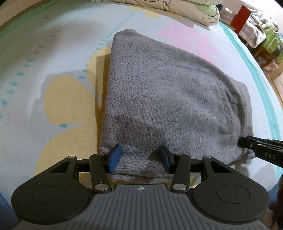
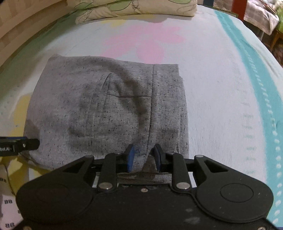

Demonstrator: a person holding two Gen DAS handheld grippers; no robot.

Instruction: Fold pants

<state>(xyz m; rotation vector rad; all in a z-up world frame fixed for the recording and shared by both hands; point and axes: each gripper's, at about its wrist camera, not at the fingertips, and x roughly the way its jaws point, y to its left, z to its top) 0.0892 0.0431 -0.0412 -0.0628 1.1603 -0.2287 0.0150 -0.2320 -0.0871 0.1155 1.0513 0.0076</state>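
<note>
Lying in a compact grey bundle on the bed [image 1: 53, 53], the pants [image 1: 159, 88] already look folded several layers thick, pocket seam facing up. At the near edge the left claw [image 1: 139, 159] stands wide, its blue pads astride the hem without pinching it. Toward the bundle's right side, the right claw [image 2: 144, 156] is narrower but parted, cloth bunched between the pads, seemingly not clamped. Judging by this, the folding is at or near its last step; next would be closing on the near edge for one more fold, or backing away. Pillows [image 2: 134, 8] lie beyond.
</note>
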